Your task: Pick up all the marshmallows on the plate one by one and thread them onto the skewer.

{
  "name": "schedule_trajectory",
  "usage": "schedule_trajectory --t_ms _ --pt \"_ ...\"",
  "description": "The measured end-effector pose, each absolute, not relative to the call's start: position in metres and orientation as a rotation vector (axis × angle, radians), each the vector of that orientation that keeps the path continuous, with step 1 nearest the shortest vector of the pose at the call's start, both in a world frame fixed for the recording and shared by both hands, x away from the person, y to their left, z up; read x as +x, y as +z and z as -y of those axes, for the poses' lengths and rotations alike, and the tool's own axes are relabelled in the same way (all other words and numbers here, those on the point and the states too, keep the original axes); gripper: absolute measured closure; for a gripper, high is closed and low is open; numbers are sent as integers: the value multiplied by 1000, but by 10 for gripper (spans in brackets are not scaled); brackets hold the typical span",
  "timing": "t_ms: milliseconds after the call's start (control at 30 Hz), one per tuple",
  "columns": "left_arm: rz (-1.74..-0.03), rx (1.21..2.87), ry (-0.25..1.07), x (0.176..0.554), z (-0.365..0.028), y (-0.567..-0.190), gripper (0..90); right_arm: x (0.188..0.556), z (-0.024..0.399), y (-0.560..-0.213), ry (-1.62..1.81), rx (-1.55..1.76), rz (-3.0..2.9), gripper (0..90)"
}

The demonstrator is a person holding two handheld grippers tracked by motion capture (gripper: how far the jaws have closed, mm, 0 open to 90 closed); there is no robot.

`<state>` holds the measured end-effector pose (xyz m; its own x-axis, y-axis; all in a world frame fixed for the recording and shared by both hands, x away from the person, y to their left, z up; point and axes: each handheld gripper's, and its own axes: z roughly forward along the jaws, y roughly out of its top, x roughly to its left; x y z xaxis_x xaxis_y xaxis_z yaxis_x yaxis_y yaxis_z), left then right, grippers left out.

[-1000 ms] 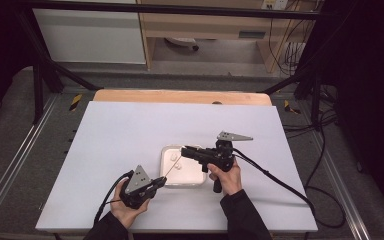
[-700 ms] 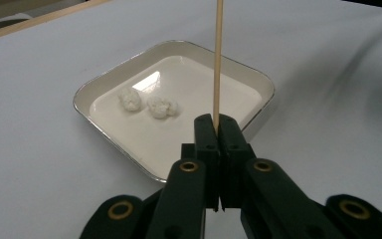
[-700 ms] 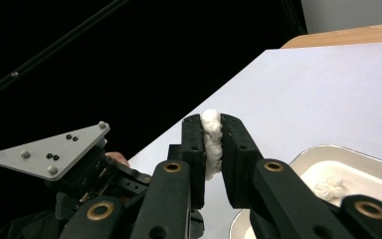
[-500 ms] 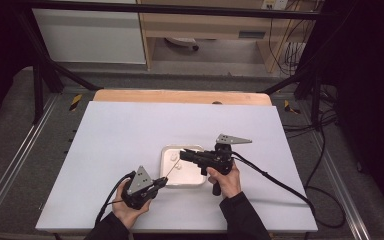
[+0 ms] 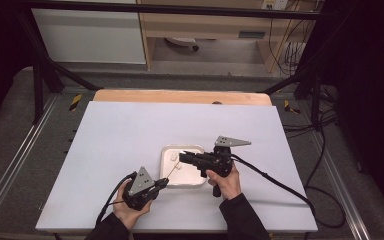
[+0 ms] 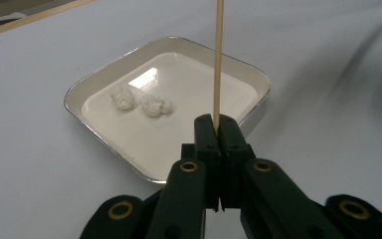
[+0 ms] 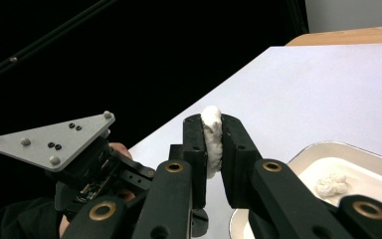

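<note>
Left gripper: jaws clamped on a wooden skewer, stick rising ahead over the tray, presumably steadied for threading.

Right gripper: jaws pinched on a white marshmallow piece (slightly squashed), held clear above the tray, facing the skewer.

Two more pieces lie in the tray, beyond the left jaws.

The left claw seems to have crept slightly nearer the tray; little else differs.
</note>
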<state>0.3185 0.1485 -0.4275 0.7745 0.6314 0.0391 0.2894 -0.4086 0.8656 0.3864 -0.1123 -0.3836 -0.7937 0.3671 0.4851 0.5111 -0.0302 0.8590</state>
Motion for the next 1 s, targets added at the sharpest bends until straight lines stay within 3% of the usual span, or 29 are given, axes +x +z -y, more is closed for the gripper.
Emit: schedule_trajectory --t_ms 1000 --pt "-684 2005 444 317 -149 -426 895 383 110 -387 -1953 -971 2115 830"
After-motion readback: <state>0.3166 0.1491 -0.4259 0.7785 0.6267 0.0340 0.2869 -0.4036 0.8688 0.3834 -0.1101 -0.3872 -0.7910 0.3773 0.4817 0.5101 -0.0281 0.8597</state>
